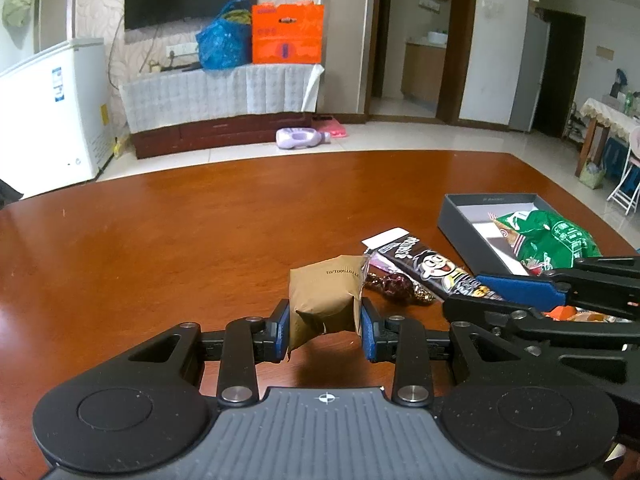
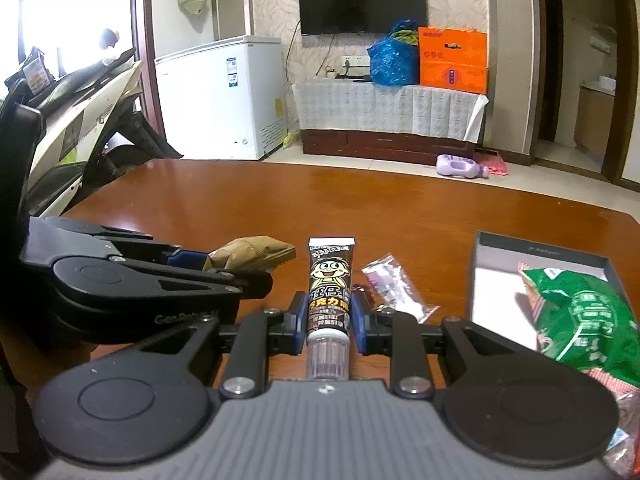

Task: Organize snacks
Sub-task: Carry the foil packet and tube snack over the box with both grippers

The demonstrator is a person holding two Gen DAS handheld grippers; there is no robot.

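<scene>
My left gripper point(image 1: 325, 320) is shut on a tan paper snack packet point(image 1: 326, 292), held just above the brown table point(image 1: 160, 248). That packet point(image 2: 252, 256) shows again in the right wrist view, gripped by the left gripper point(image 2: 208, 266). My right gripper point(image 2: 330, 316) is shut on a black chocolate tube point(image 2: 330, 280) with a cartoon face and a clear cap, lifted off the table. The tube point(image 1: 432, 266) lies between the right gripper's fingers point(image 1: 516, 286) in the left wrist view. A grey open box point(image 1: 472, 208) point(image 2: 536, 252) holds a green snack bag point(image 1: 556, 236) point(image 2: 584, 316).
A clear small sachet point(image 2: 394, 284) and dark foil-wrapped sweets point(image 1: 396, 286) lie on the table near the tube. More wrapped snacks point(image 2: 624, 436) sit at the right edge. Beyond the table are a white freezer point(image 2: 224, 96), a TV cabinet and a scooter at the left.
</scene>
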